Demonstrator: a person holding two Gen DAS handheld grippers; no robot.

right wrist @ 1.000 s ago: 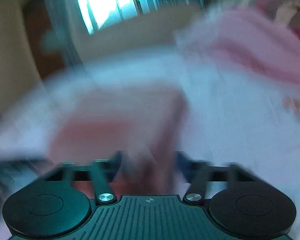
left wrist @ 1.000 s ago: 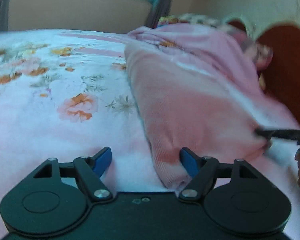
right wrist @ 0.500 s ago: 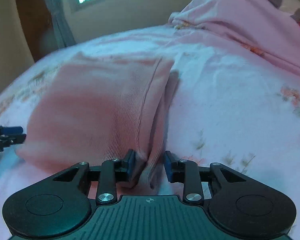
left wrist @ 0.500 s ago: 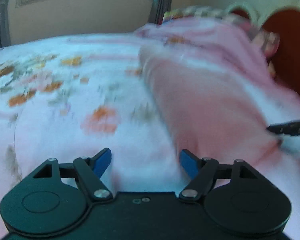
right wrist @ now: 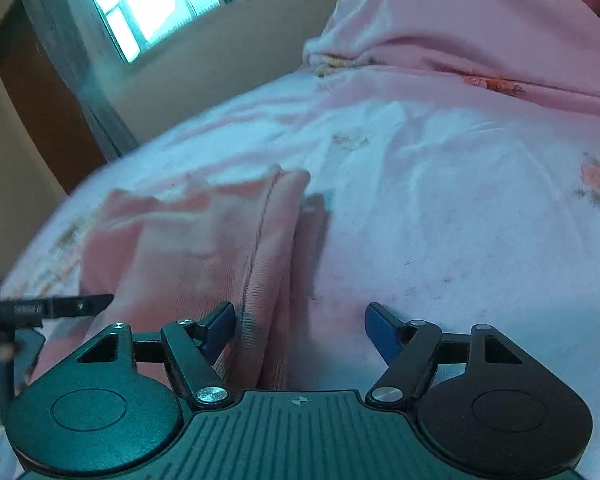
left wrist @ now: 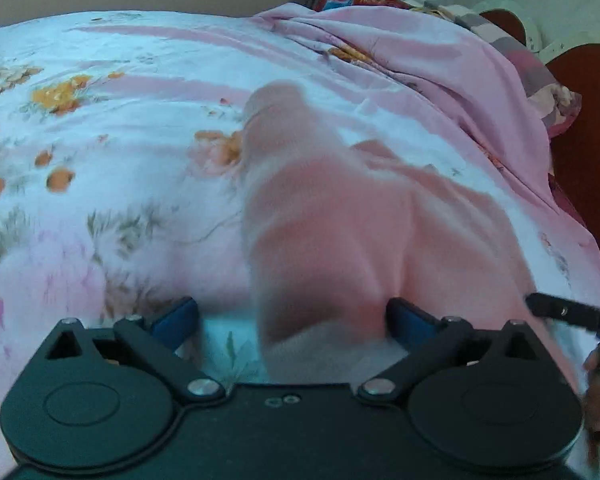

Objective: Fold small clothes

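Flowered bed sheet carries the pink garment. Both the left claw and the right claw are opening, pressing nothing, though cloth lies between the jaws. Before the next fold, I think each should take one corner only.

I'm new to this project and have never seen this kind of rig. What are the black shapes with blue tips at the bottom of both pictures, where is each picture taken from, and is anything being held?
No robot arm here: a person carries a two-finger gripper in each hand, and a wide-angle camera on each looks forward along its fingers. The black shapes are the gripper bodies; the blue tips are the finger pads.

One picture comes from the left gripper, the other from the right gripper. Each also catches the other's black finger at its edge.

Both look at a bed covered by a floral sheet. On it lies a small pink garment, partly folded, with a larger pink blanket bunched behind it.

Both pairs of jaws are opening. The garment's near edge lies between the pads of each gripper, but no pad presses on it, so nothing is held.
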